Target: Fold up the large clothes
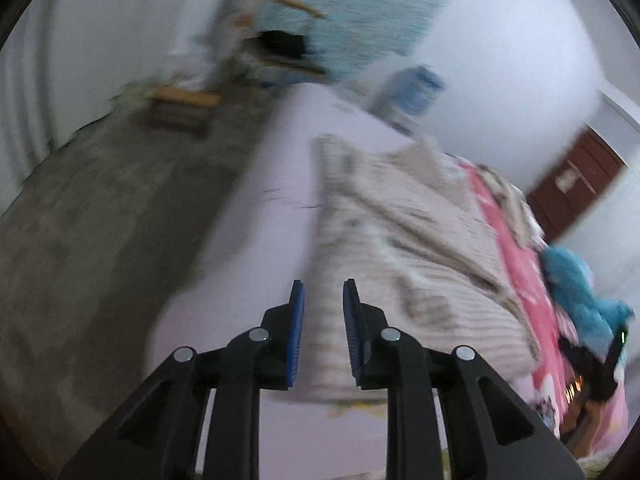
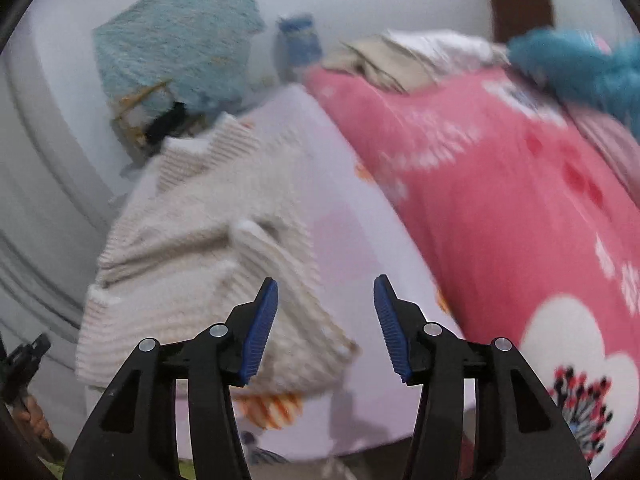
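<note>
A beige ribbed knit sweater [image 1: 400,260] lies partly folded on the lilac bed sheet [image 1: 260,220]. In the left wrist view my left gripper [image 1: 324,292] hovers over the sweater's near left edge. Its blue pads stand a narrow gap apart with nothing pinched between them. In the right wrist view the sweater [image 2: 192,248] lies to the left, a folded sleeve across its middle. My right gripper [image 2: 327,284] hangs open above the sweater's right edge and the bare sheet [image 2: 352,240], holding nothing. Both views are motion-blurred.
A pink flowered blanket [image 2: 500,220] covers the right side of the bed, with a teal plush thing [image 2: 580,64] and crumpled pale clothes [image 2: 400,56] on it. Grey floor [image 1: 100,240] and a wooden stool [image 1: 184,100] lie left of the bed. A brown door [image 1: 572,180] stands behind.
</note>
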`<state>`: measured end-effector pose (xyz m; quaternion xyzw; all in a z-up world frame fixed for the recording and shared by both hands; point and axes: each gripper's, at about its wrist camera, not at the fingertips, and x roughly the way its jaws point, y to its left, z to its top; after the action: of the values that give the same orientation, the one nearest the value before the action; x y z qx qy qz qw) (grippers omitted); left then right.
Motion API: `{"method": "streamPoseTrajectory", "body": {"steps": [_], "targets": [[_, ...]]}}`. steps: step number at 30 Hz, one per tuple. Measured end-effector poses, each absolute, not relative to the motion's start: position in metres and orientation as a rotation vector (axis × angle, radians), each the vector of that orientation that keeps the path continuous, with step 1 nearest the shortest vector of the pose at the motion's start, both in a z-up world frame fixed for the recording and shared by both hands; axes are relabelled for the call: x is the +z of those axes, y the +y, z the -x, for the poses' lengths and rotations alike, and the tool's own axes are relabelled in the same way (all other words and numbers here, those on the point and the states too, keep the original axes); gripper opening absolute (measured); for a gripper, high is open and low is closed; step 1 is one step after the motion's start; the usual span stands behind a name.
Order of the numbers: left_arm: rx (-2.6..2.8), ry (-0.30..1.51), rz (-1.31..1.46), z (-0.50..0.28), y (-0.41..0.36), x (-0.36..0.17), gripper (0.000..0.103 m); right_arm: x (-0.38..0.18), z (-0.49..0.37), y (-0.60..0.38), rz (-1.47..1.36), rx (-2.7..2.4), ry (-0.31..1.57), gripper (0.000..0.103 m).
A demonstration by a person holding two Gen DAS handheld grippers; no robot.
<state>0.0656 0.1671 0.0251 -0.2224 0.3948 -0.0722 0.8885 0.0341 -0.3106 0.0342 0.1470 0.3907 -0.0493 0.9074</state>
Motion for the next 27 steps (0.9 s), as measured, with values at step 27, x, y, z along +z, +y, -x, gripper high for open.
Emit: {"method": "streamPoseTrajectory", "body": {"steps": [27], "targets": [[-0.590, 0.957, 0.103, -0.131, -0.007, -0.008, 0.022, -0.008, -0.113, -0.205, -0.131, 0.280, 1.050, 0.040]]}}
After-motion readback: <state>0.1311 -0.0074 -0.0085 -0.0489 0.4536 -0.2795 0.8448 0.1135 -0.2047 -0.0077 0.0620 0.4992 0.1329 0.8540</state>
